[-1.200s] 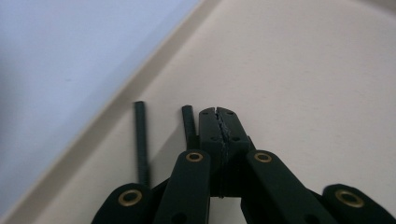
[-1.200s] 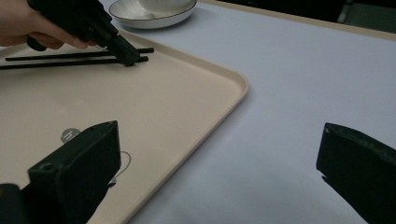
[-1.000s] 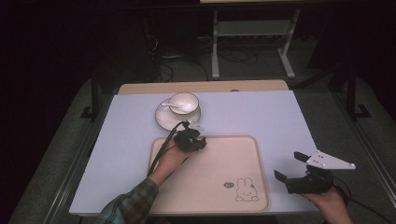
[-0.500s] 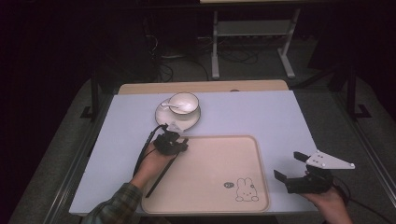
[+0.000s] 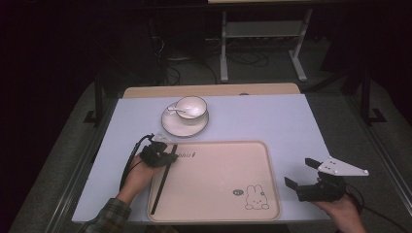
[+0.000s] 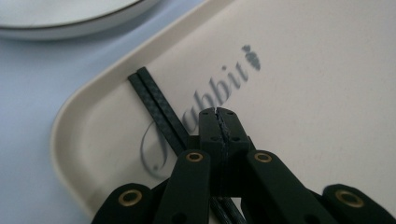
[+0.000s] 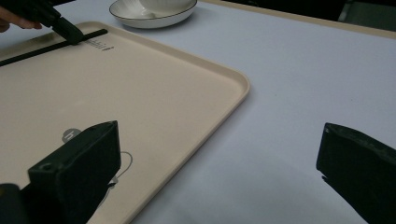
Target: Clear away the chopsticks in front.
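The left gripper (image 6: 218, 122) has its jaws pressed together, empty, the 2 black chopsticks (image 6: 156, 103) lying just beside them on the tray (image 5: 272, 179), along its left edge. The right gripper (image 5: 302, 174) hovers off the tray's right side, jaws wide apart.

High view: overhead, facing forward-down. Gripper views — low, close along jaws; all share the tray (image 5: 214, 184) (image 6: 299, 70) (image 7: 116, 102).
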The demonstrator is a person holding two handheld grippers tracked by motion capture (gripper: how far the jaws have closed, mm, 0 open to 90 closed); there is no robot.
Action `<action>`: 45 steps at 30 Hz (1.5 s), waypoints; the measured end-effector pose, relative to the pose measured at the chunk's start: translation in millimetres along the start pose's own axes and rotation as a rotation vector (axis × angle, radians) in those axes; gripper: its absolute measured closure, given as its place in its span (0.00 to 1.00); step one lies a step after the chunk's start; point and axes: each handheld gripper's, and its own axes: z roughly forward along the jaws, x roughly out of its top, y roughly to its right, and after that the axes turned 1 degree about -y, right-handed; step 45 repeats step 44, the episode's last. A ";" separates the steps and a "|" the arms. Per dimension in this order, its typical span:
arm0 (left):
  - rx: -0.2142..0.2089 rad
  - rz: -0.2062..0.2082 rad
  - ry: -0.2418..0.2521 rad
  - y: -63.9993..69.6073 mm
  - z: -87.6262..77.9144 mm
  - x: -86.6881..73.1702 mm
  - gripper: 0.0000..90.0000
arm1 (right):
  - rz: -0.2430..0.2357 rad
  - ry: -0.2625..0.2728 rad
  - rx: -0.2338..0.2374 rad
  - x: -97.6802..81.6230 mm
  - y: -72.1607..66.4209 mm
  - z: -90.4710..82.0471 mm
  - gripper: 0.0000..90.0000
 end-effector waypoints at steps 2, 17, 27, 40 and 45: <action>0.003 -0.006 -0.002 -1.7 -2.9 -4.1 0.99 | 0.000 0.000 0.001 0.0 -0.2 0.2 0.00; -0.026 0.002 0.064 4.0 -24.6 -6.8 0.97 | 0.001 0.001 0.006 0.0 -0.2 0.2 0.00; -0.013 -0.005 0.209 13.3 -77.9 -34.0 0.58 | -0.011 0.000 0.023 0.9 -3.0 1.1 0.00; 0.046 -0.040 0.275 7.4 -103.3 -81.2 0.20 | -0.029 0.010 0.043 4.4 -7.0 2.7 0.00; 0.049 -0.039 0.275 7.1 -103.6 -82.4 0.20 | -0.031 0.009 0.045 4.8 -7.5 3.5 0.00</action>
